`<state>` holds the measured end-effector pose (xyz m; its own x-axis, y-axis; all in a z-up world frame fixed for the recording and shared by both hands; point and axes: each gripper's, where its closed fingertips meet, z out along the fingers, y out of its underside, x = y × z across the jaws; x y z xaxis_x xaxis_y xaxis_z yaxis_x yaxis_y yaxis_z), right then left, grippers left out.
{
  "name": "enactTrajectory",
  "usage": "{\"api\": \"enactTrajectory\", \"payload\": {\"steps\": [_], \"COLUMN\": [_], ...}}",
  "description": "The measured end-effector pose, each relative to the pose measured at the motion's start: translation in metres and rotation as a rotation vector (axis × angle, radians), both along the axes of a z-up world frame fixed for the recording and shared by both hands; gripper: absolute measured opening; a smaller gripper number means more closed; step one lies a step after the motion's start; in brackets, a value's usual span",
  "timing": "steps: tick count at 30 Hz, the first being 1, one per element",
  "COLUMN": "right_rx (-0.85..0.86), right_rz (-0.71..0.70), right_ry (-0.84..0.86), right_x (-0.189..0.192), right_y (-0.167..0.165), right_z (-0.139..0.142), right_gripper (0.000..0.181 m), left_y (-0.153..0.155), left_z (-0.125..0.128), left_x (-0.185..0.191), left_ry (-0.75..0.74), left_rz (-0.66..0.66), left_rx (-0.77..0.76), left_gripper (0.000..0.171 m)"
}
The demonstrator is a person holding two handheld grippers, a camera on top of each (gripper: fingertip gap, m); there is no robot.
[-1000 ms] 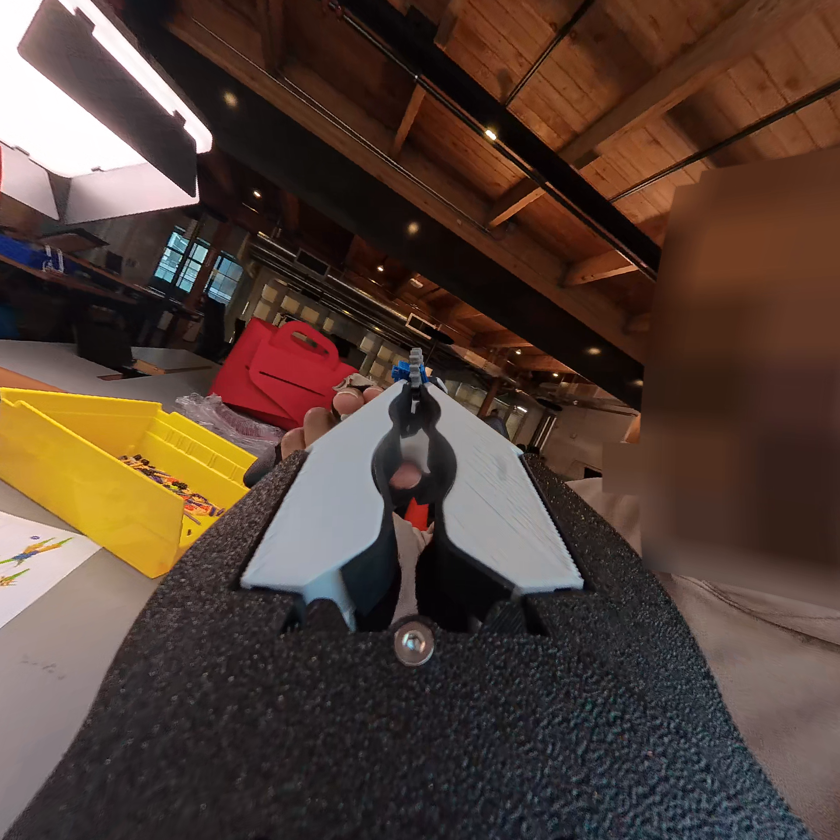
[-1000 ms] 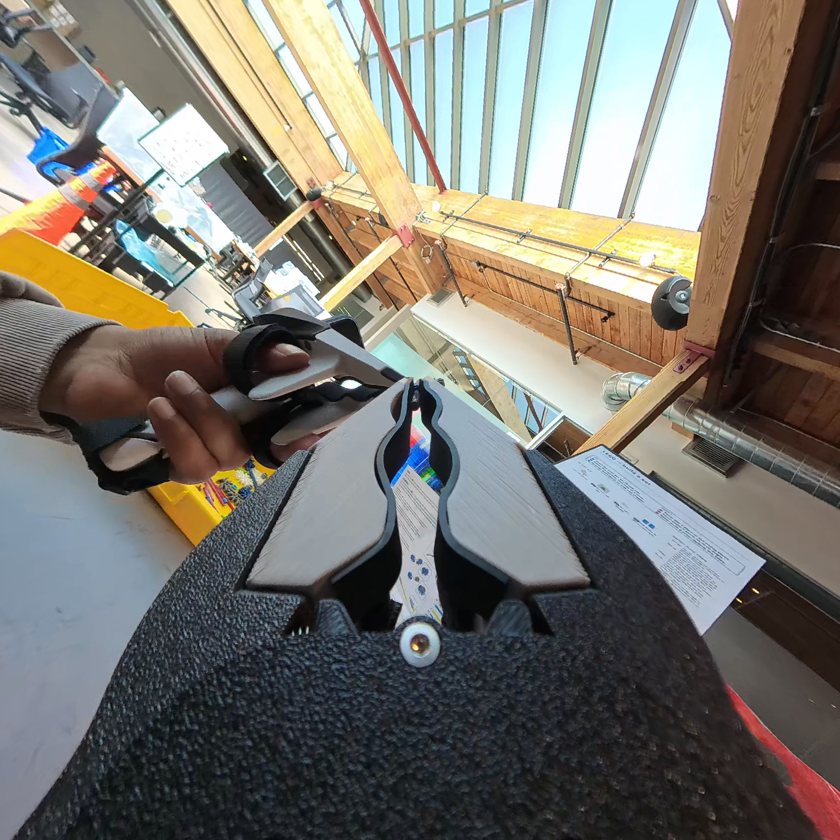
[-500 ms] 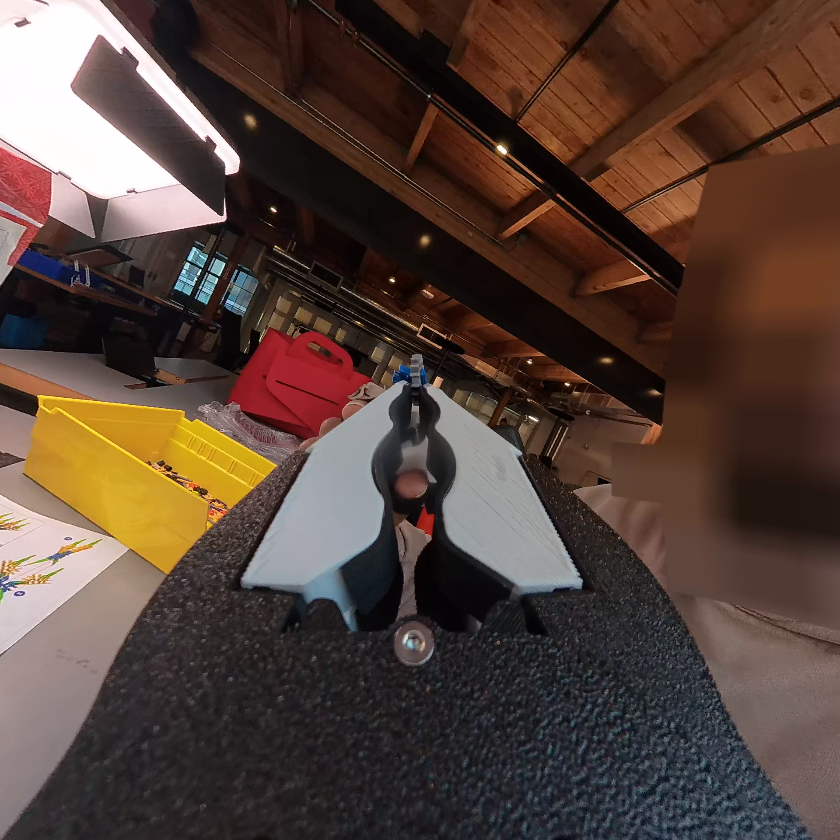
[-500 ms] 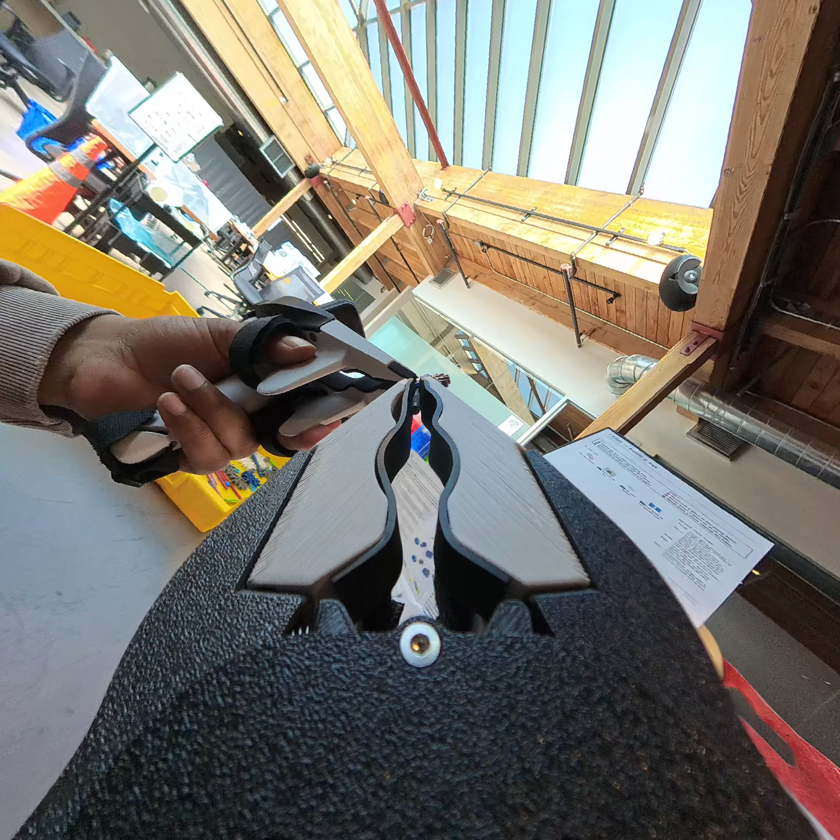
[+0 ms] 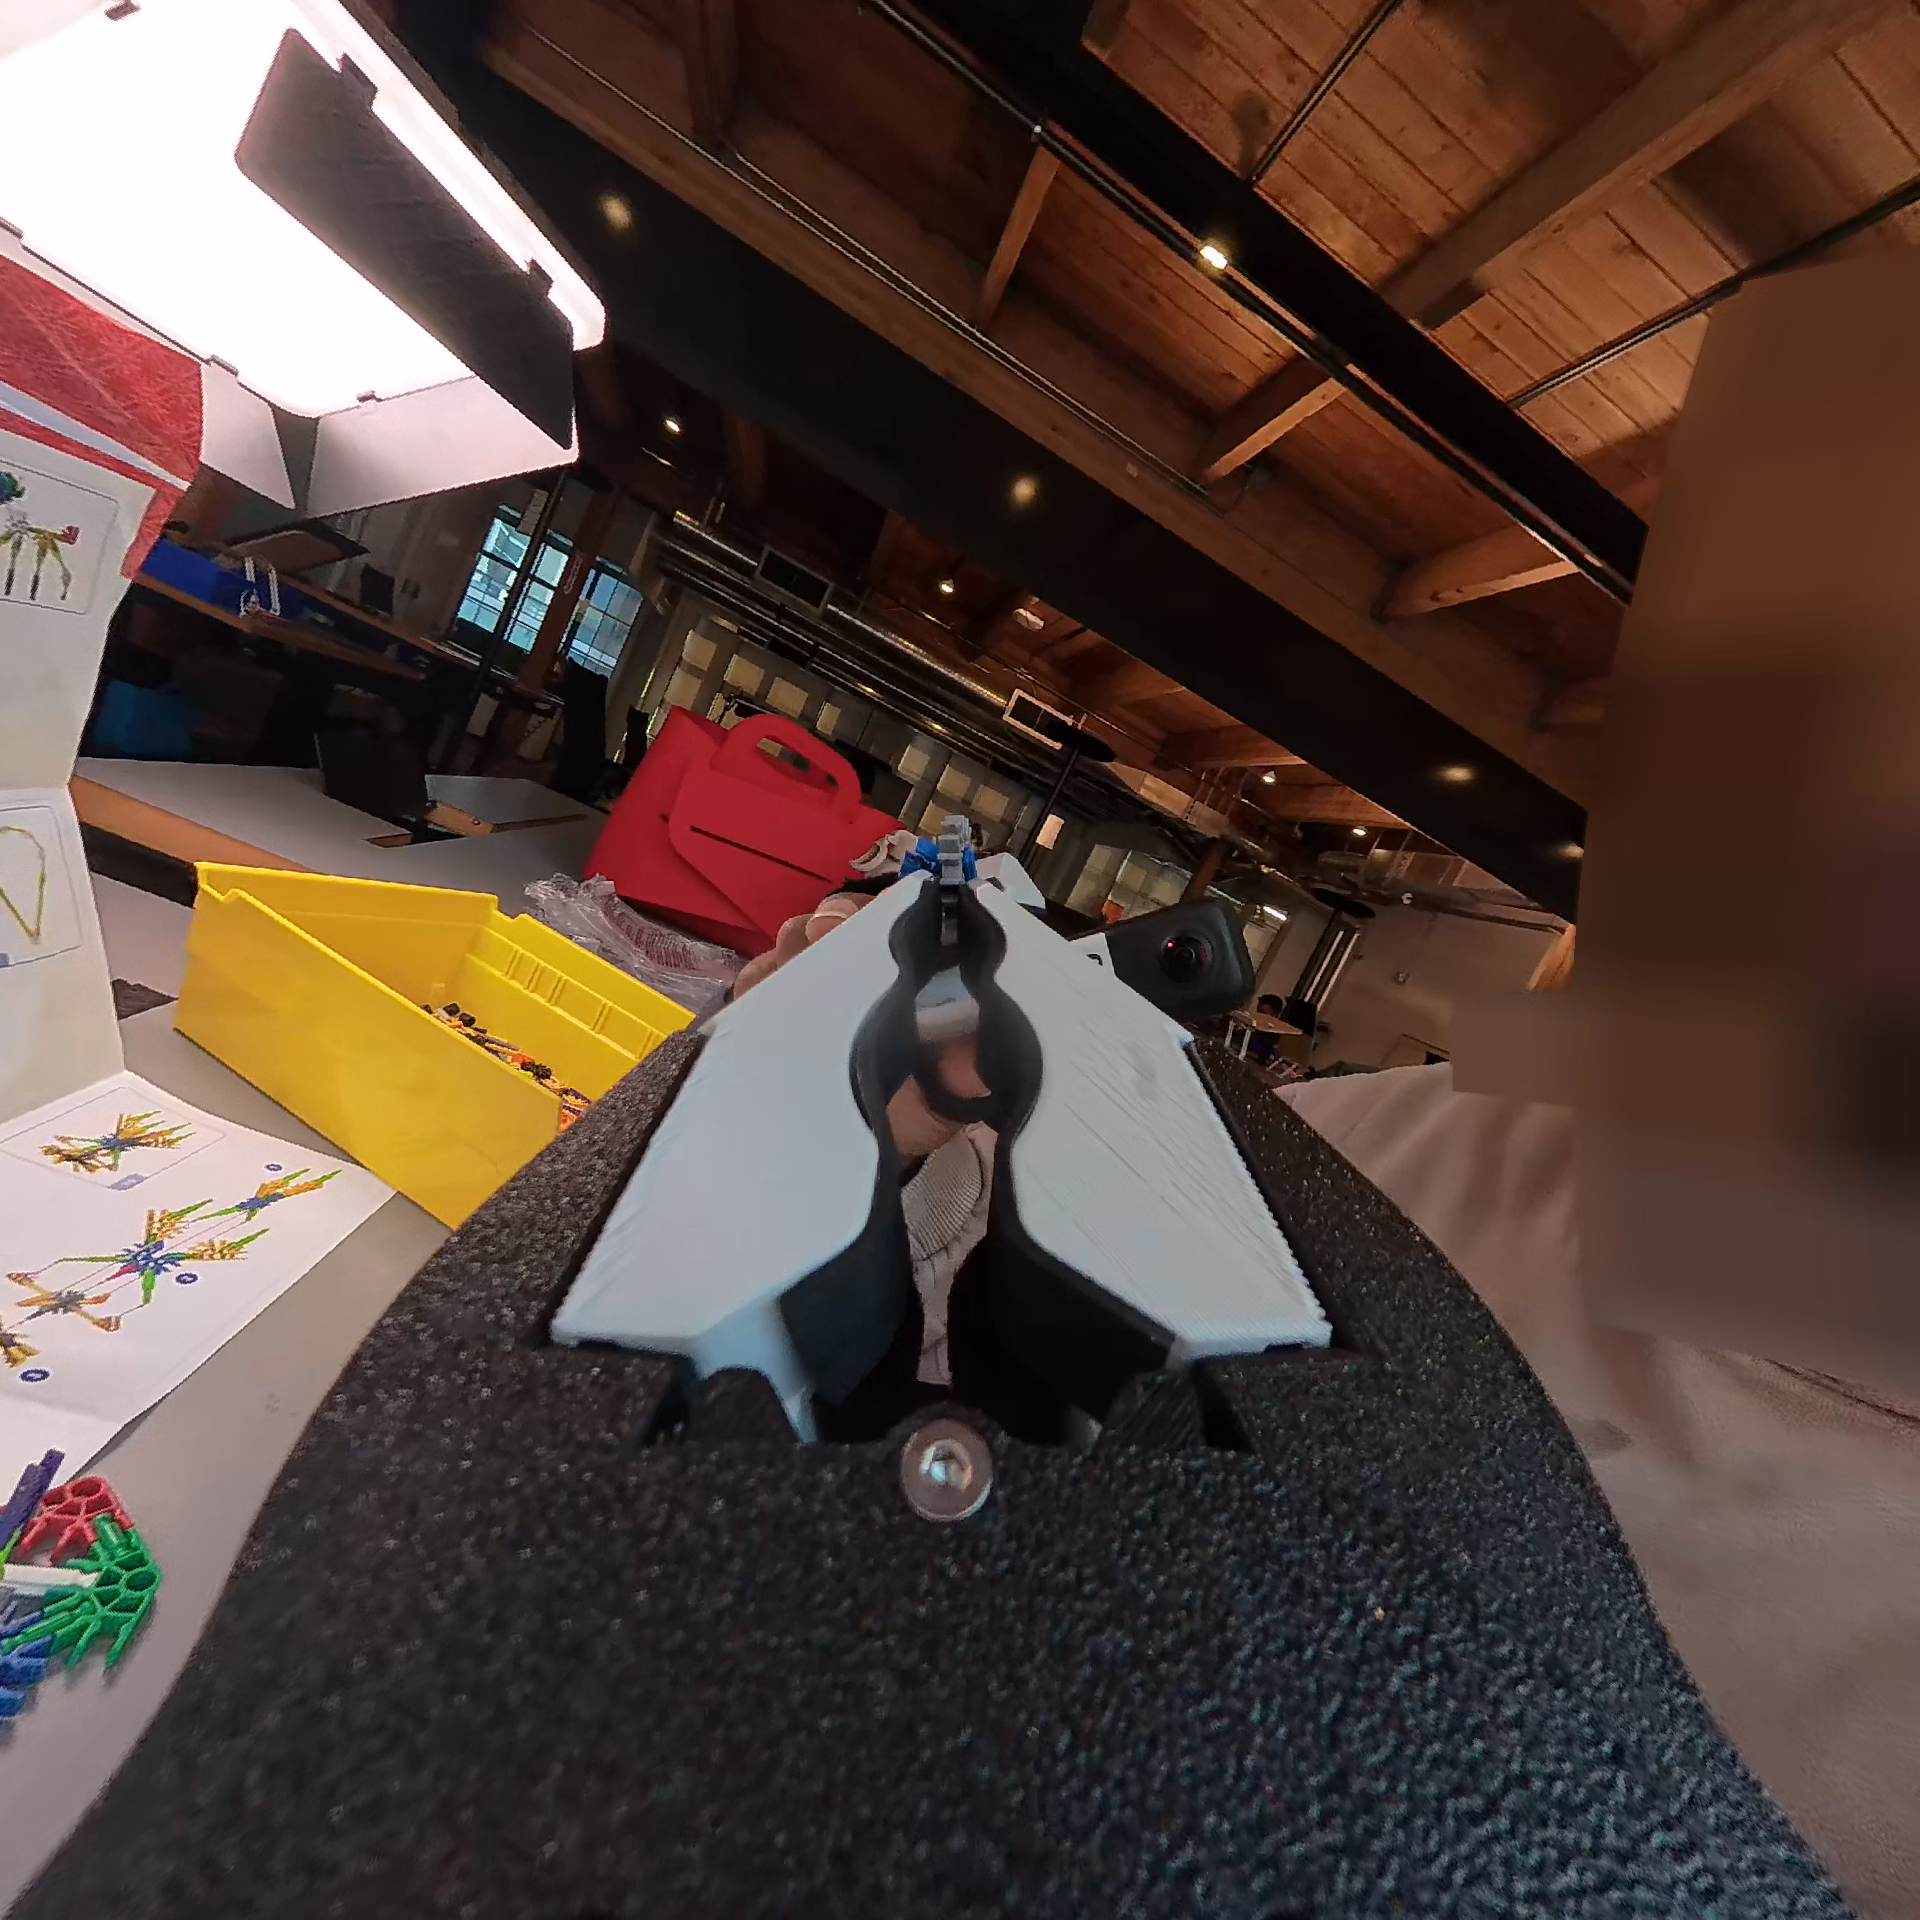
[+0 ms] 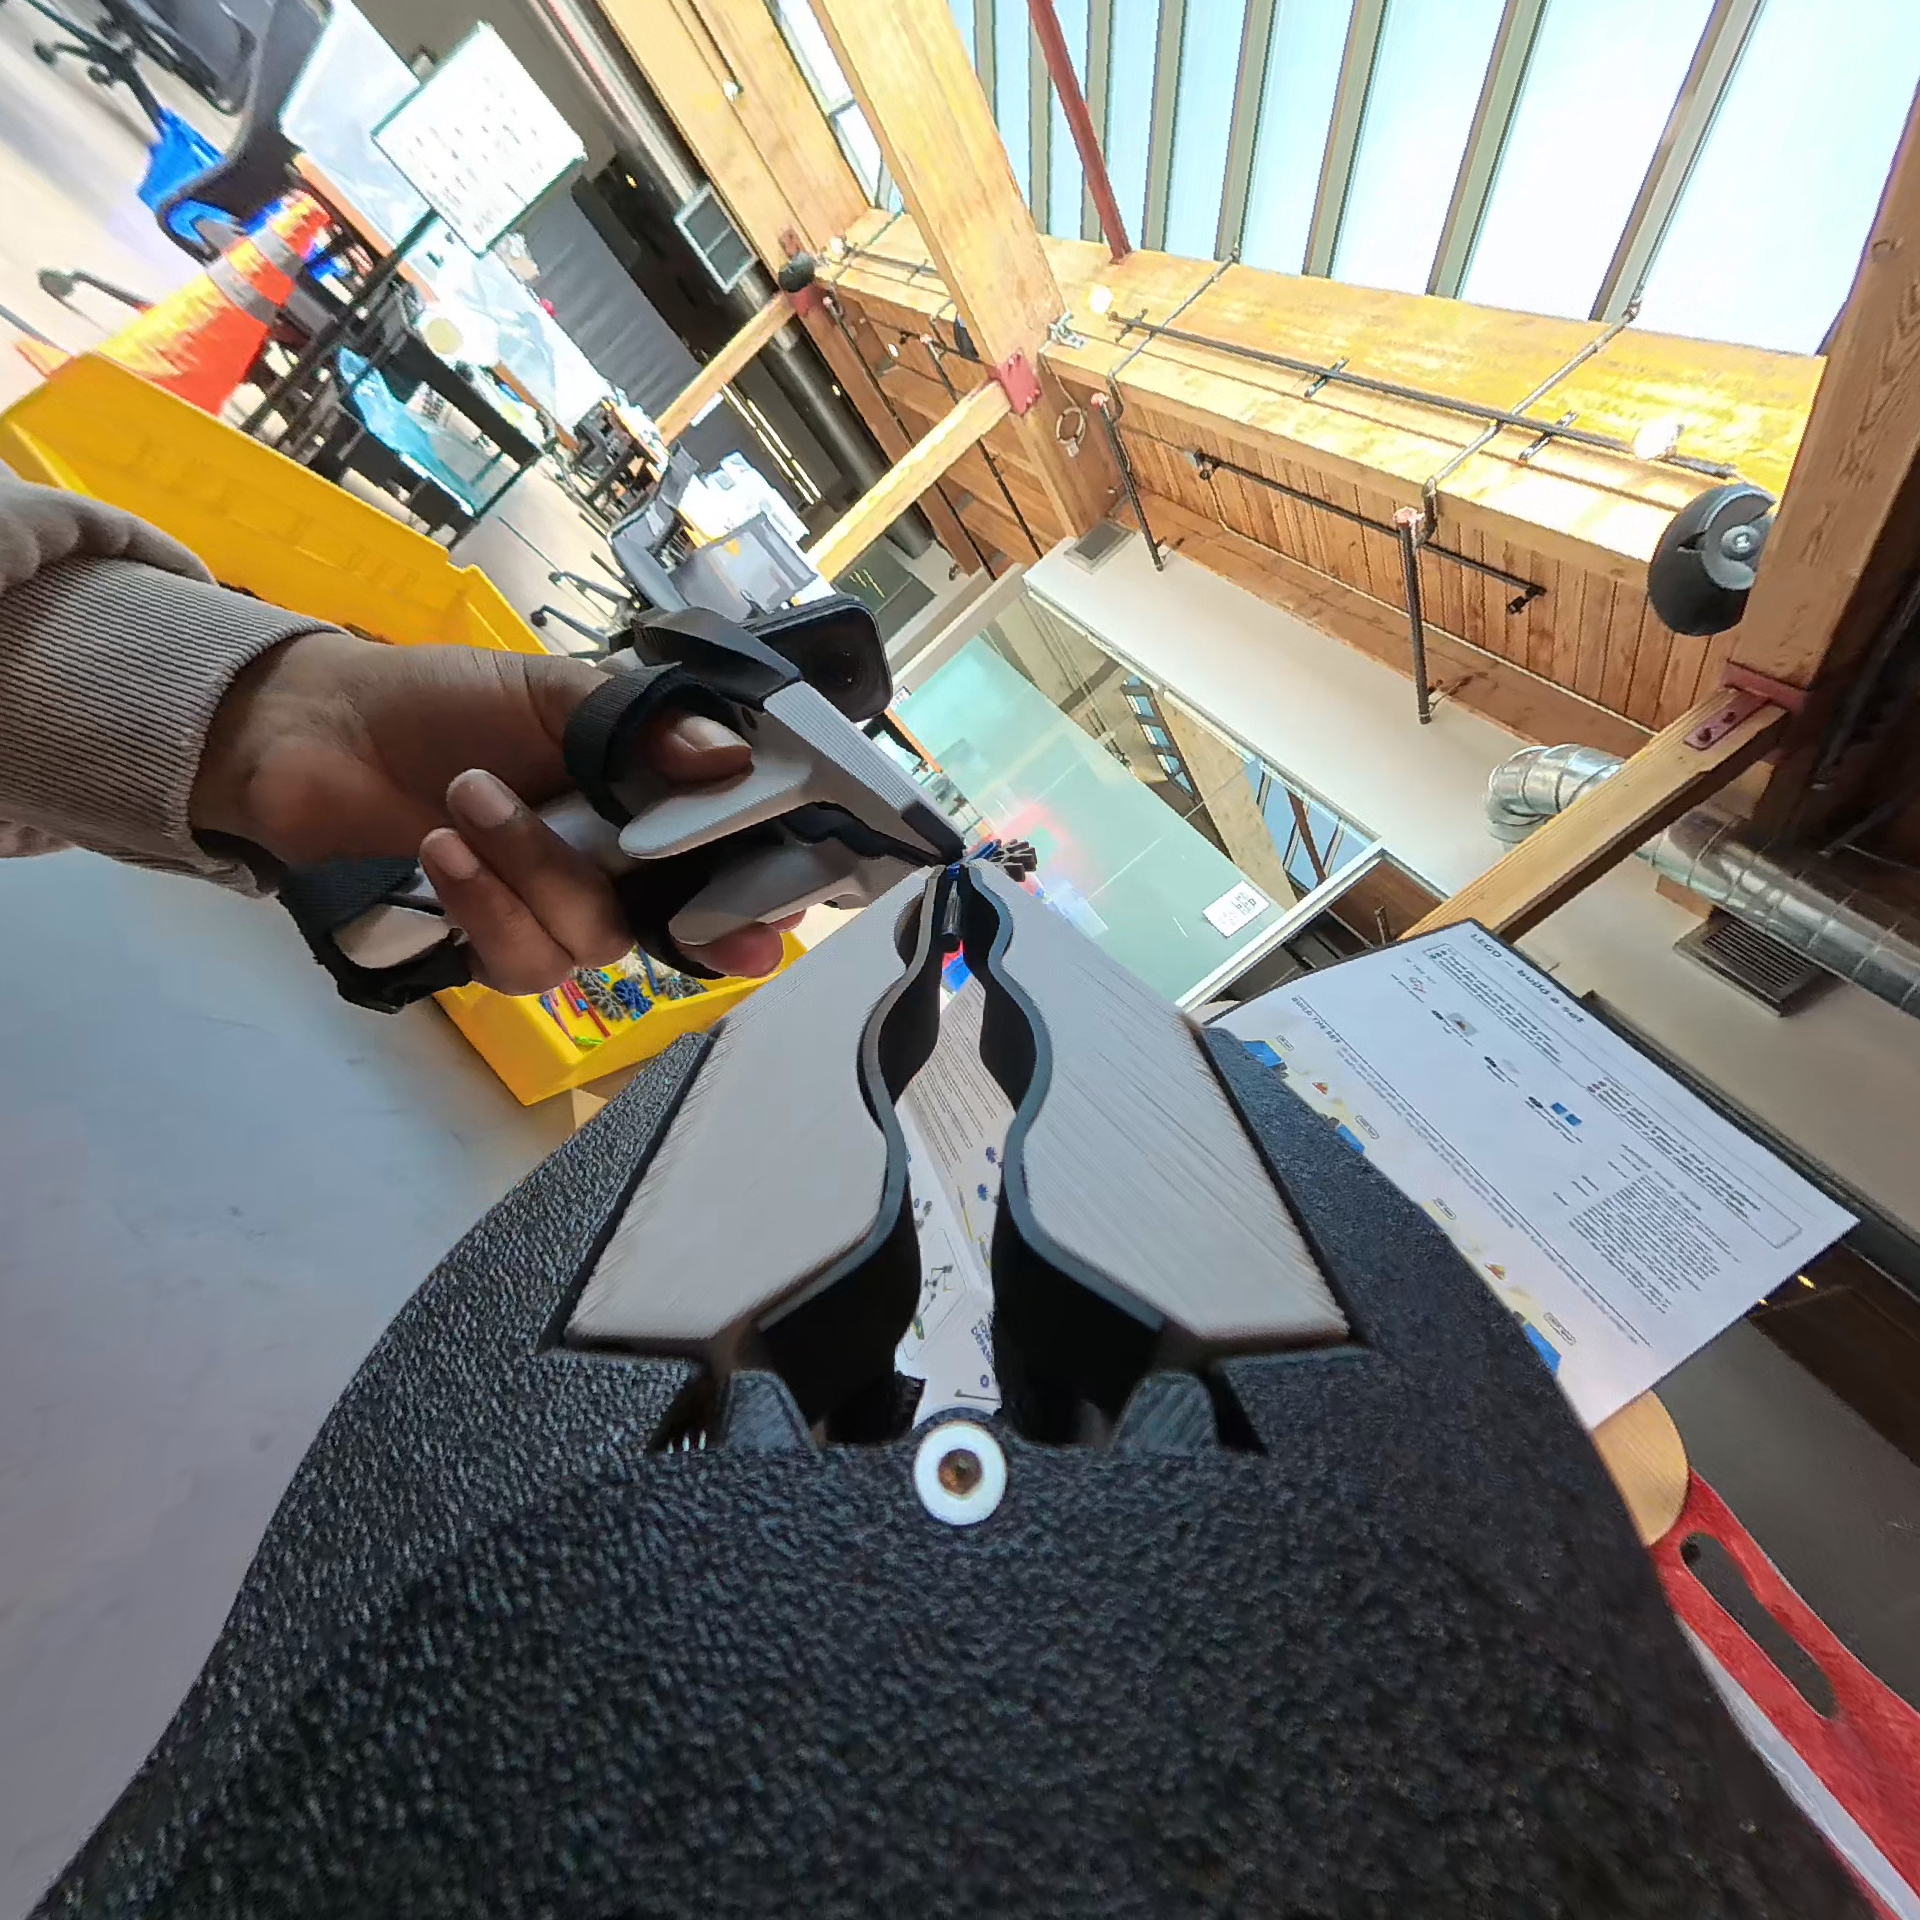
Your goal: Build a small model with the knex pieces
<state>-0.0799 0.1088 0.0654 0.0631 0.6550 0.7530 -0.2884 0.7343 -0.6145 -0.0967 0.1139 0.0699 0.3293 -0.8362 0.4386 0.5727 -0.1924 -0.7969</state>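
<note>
On the grey desk [image 5: 260, 1496] a yellow bin [image 5: 343, 987] sits far left. Our left claw [image 5: 951, 883] is clenched on a small grey-blue toy piece [image 5: 954, 844]; the right claw [image 6: 951, 883] pinches its blue end [image 6: 948, 914]. We judge it light, stiff and snappable, best gripped near the joint.

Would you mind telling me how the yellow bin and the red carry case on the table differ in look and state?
The yellow bin is an open-topped tray with small colourful construction pieces inside; the red carry case is folded shut, so its contents are hidden. The red carry case has a cut-out handle on top; the yellow bin shows none. The yellow bin lies nearer the left gripper; the red carry case sits behind it. Both rest on the grey table.
</note>
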Motion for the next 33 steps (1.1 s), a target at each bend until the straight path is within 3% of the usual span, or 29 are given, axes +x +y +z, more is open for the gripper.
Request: {"api": "enactTrajectory", "payload": {"steps": [5,8,13,19,24,27,33], "right_rx": [-0.053,-0.113,-0.245,-0.353,-0.477,-0.474,0.047], "right_rz": [0.015,0.094,0.375,0.556,0.598,0.385,-0.320], "right_ry": [-0.025,-0.081,-0.359,-0.649,-0.598,-0.366,-0.053], "right_x": [-0.002,0.002,0.020,0.035,0.038,0.026,0.015], "right_y": [0.003,0.002,-0.008,-0.006,-0.005,0.010,0.032], "right_z": [-0.007,-0.009,-0.019,-0.030,-0.025,-0.023,-0.039], "right_gripper": [0.000,0.000,0.001,0.001,0.001,0.001,0.001], "left_y": [0.004,0.002,-0.010,-0.011,-0.010,0.003,0.033], "left_z": [-0.005,-0.007,-0.020,-0.035,-0.034,-0.030,-0.043], "left_x": [-0.003,0.002,0.021,0.038,0.043,0.031,0.019], "left_ry": [0.007,0.037,0.266,0.400,0.366,0.310,0.171], "left_rz": [-0.004,-0.023,-0.111,-0.120,-0.131,-0.027,0.152], "left_rx": [-0.011,-0.006,-0.003,-0.015,-0.008,-0.016,-0.109], "left_gripper": [0.000,0.000,0.000,0.000,0.000,0.000,0.001]}}
